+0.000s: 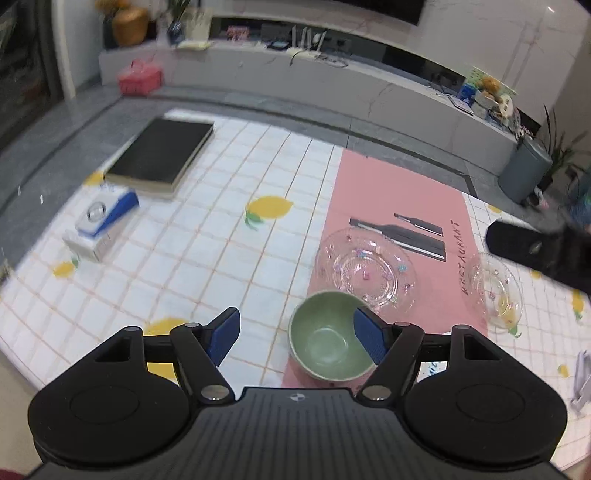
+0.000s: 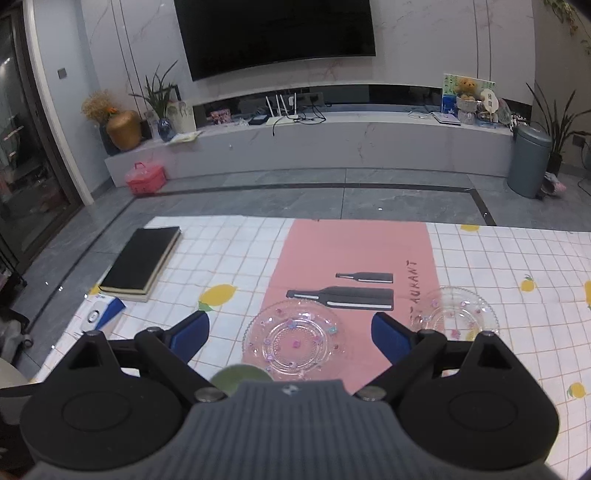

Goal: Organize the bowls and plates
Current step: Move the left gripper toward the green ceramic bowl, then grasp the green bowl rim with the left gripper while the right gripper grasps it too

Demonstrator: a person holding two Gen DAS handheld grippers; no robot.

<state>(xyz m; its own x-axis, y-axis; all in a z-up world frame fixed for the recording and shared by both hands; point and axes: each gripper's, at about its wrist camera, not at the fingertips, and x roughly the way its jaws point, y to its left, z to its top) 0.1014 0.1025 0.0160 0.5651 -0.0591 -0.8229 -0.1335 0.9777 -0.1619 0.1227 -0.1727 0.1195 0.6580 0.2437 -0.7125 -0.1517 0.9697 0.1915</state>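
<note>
Two cloths on the table [image 2: 517, 258] (lemon-print grid, pink runner [image 2: 354, 251]).

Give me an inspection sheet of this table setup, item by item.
Surface: lemon-print tablecloth with a pink placemat.
Job's things: green bowl, large glass plate, small glass plate, all separate, nothing stacked.
Clutter: black book, blue-and-white box.
Grippers: left gripper and right gripper have open, empty jaws.
Cables: on the TV shelf, none on the table.
Surroundings: TV, grey bin, red basket.
</note>
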